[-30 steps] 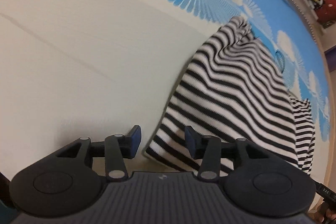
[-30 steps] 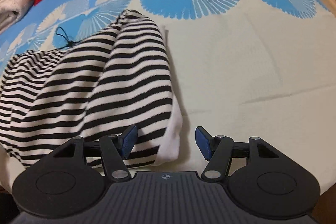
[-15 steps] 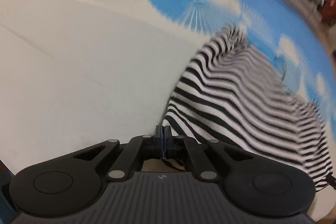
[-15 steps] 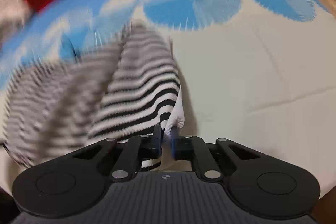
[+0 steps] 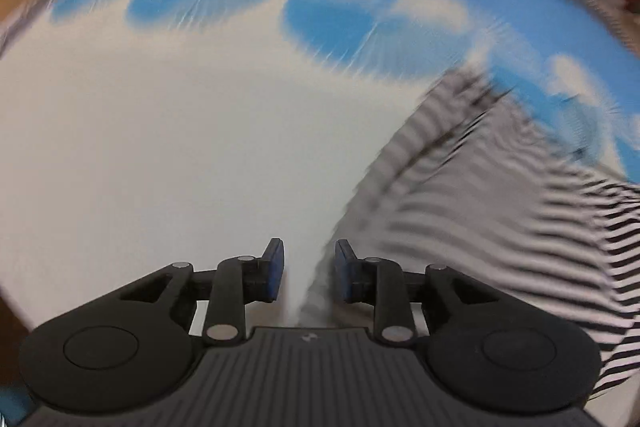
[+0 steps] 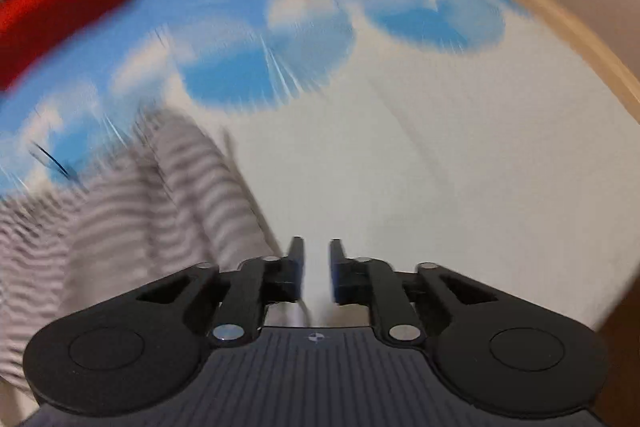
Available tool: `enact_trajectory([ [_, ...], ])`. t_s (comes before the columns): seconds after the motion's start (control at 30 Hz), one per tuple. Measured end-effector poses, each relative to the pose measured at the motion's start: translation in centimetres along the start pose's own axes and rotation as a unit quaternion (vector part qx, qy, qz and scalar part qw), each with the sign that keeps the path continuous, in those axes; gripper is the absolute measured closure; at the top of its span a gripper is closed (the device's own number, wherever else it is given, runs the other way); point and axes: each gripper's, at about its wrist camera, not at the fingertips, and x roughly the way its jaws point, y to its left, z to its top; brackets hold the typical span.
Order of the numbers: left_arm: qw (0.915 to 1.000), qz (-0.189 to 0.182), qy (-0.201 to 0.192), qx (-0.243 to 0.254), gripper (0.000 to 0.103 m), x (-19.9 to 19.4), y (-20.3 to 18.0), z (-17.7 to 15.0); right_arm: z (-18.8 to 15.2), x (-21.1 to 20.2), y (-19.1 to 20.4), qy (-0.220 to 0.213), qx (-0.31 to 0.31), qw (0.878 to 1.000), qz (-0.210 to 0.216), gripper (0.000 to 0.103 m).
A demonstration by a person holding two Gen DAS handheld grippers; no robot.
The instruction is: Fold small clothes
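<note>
Striped knit garment (image 5: 500, 211) lies rumpled on bed cover (image 5: 180, 147). Soft, light, limp; pinch near hem corners. Left claw (image 5: 308, 275) and right claw (image 6: 316, 269) just reopened, partly spread, pads off cloth.

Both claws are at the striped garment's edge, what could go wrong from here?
Both claws' jaws have just been opening. Left claw: the striped garment's hem lies between its jaws unpinched, so that corner may drop and undo the fold. Right claw: the cloth sits beside its jaws, none clearly between them, so the corners could land unevenly.
</note>
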Motion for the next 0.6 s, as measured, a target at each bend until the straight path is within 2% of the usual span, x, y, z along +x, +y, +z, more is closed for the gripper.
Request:
enact_trajectory([
  [0.1, 0.9963, -0.078, -0.034, 0.016, 0.074, -1.0, -2.5, 0.5, 0.2, 0.0, 1.6, -0.024, -0.026, 0.998, 0.055, 0.075],
  [0.17, 0.9924, -0.116, -0.022, 0.032, 0.072, -0.6, -4.3, 0.4, -0.1, 0.7, 2.7, -0.024, -0.044, 0.995, 0.081, 0.073],
  [0.23, 0.9884, -0.143, 0.011, 0.049, 0.064, 0.4, -5.9, 0.1, -0.7, 2.2, 3.6, 0.002, -0.061, 0.995, 0.085, 0.069],
  [0.27, 0.9881, -0.141, 0.025, 0.055, 0.060, 0.9, -6.3, -0.2, -1.0, 3.2, 4.1, 0.022, -0.073, 0.995, 0.069, 0.069],
  [0.33, 0.9886, -0.113, 0.064, 0.076, 0.059, 2.8, -7.5, -0.5, -1.7, 5.9, 4.9, 0.075, -0.103, 0.992, 0.018, 0.064],
  [0.37, 0.9879, -0.101, 0.082, 0.084, 0.058, 3.8, -7.5, -0.6, -2.0, 6.6, 5.2, 0.085, -0.112, 0.990, 0.003, 0.060],
  [0.4, 0.9870, -0.092, 0.100, 0.086, 0.057, 4.7, -7.6, -0.6, -1.9, 7.0, 5.3, 0.082, -0.116, 0.990, -0.003, 0.056],
  [0.5, 0.9875, -0.094, 0.111, 0.060, 0.054, 5.6, -7.2, -0.1, -1.1, 6.8, 5.3, 0.055, -0.108, 0.993, -0.003, 0.056],
  [0.53, 0.9888, -0.094, 0.105, 0.049, 0.054, 5.4, -7.1, 0.4, -0.6, 6.4, 5.2, 0.032, -0.101, 0.994, -0.002, 0.055],
  [0.6, 0.9926, -0.102, 0.061, 0.027, 0.052, 4.2, -6.9, 1.3, 0.2, 5.7, 5.1, -0.013, -0.093, 0.996, -0.005, 0.049],
])
